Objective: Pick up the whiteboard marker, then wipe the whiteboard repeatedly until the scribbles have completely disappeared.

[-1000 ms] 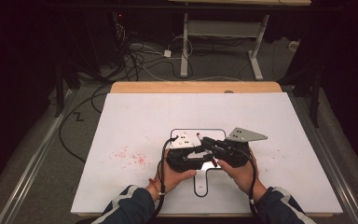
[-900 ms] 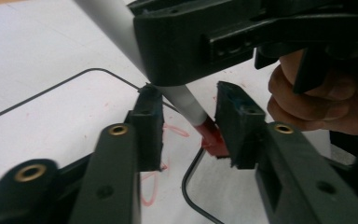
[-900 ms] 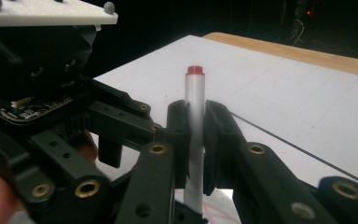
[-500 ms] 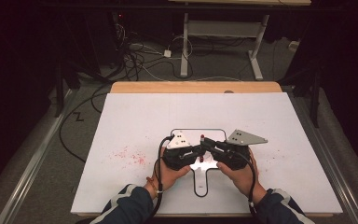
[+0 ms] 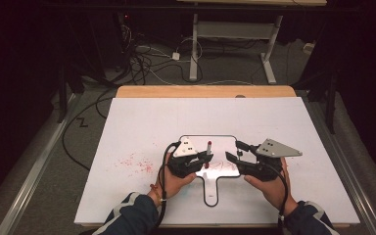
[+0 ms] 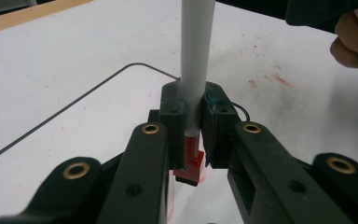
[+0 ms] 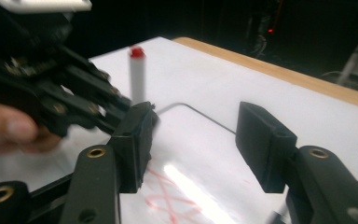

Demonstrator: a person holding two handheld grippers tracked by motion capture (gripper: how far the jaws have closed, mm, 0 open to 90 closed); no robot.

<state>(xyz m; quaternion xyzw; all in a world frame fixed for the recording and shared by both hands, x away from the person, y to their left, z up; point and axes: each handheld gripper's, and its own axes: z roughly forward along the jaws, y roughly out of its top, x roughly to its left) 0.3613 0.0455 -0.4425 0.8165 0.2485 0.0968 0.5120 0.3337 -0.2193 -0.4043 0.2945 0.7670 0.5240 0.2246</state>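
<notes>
A white marker (image 5: pixel 209 147) with a red end stands upright, and my left gripper (image 5: pixel 206 155) is shut on it. In the left gripper view the white barrel (image 6: pixel 196 60) runs up between the pads, with the red tip (image 6: pixel 190 165) pointing down at the board. A paddle-shaped white board (image 5: pixel 210 136) with a black rim and a handle lies under both grippers and bears red scribbles (image 7: pixel 168 196). My right gripper (image 5: pixel 232 150) hovers to the right of the marker, open and holding nothing. In the right gripper view its jaws (image 7: pixel 198 135) stand wide apart, with the marker (image 7: pixel 137 79) to their left.
A large white sheet (image 5: pixel 152 117) covers the table, with a wooden edge (image 5: pixel 205 91) at the back. Red specks (image 5: pixel 132 164) stain the sheet left of the board. Cables and desk legs (image 5: pixel 194 49) lie on the floor beyond.
The two grippers were close together over the board; my right gripper has since drawn away to the right and stands open. The left keeps hold of the marker.
</notes>
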